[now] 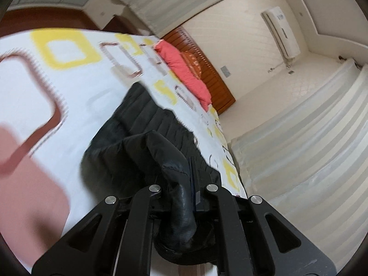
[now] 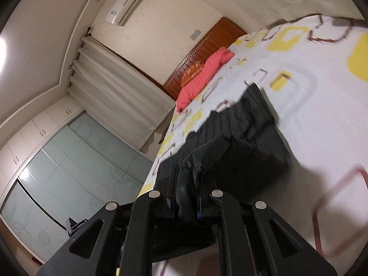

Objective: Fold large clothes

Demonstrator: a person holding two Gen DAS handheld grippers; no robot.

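We have the left claw (image 1: pixel 184 174) and right claw (image 2: pixel 187 184) each clenched on a near edge of the black quilted padded jacket (image 1: pixel 142 124), lifting it off the white yellow-squared bed sheet (image 1: pixel 76 96), presumably to fold it farward.

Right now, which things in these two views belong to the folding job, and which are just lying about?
In the job:
- black quilted garment, an edge pinched in each gripper
- left gripper, shut on it
- right gripper, shut on it
- patterned bedsheet under it

Lying about:
- coral pillow
- wooden headboard
- air conditioner
- curtains
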